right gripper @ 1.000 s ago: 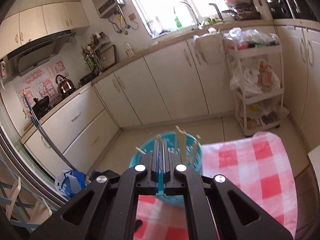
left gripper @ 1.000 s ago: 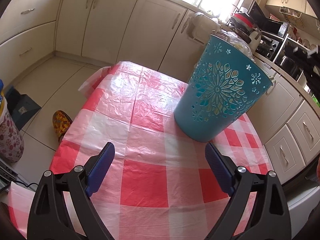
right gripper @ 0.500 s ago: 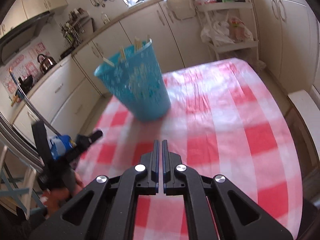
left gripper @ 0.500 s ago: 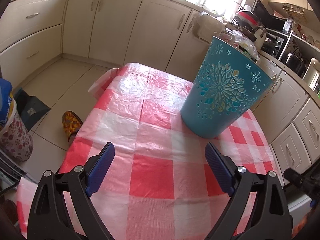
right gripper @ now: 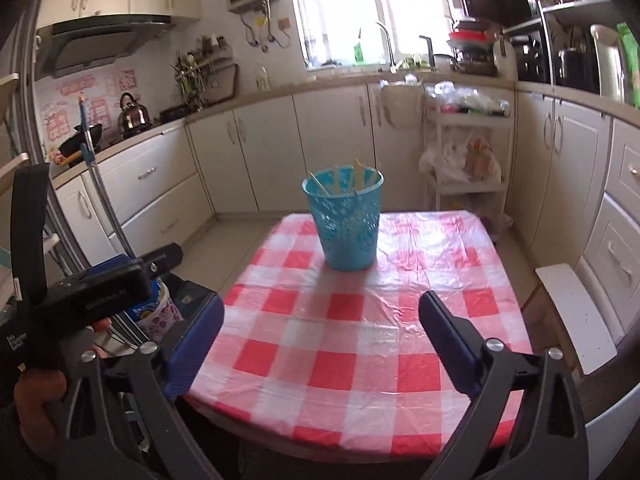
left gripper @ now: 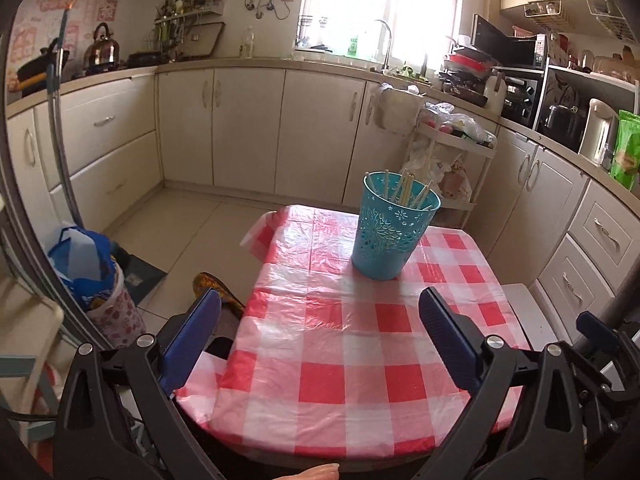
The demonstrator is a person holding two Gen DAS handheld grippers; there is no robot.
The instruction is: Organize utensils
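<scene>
- Nearest, the left hand-held gripper [left gripper: 320,338] has its jaws opening wide, with nothing between them.
- The right hand-held gripper [right gripper: 320,338] likewise has its jaws opening, with nothing between them.
- Beyond lies the desk [left gripper: 360,352] under a red-and-white checked cloth.
- At its far end stands a teal basket [left gripper: 390,232], upright, holding pale chopsticks [left gripper: 404,190].
- Behind run cream kitchen cabinets [left gripper: 248,128].

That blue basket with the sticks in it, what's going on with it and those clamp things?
A person holds a two-finger gripper in each hand, tidying utensils. The blue basket stands upright on the red-checked tablecloth with wooden chopsticks poking out of it. The left gripper and right gripper are near the table's close edge, apart from the basket, jaws opening and nothing between them. No loose utensils show on the cloth.
</scene>
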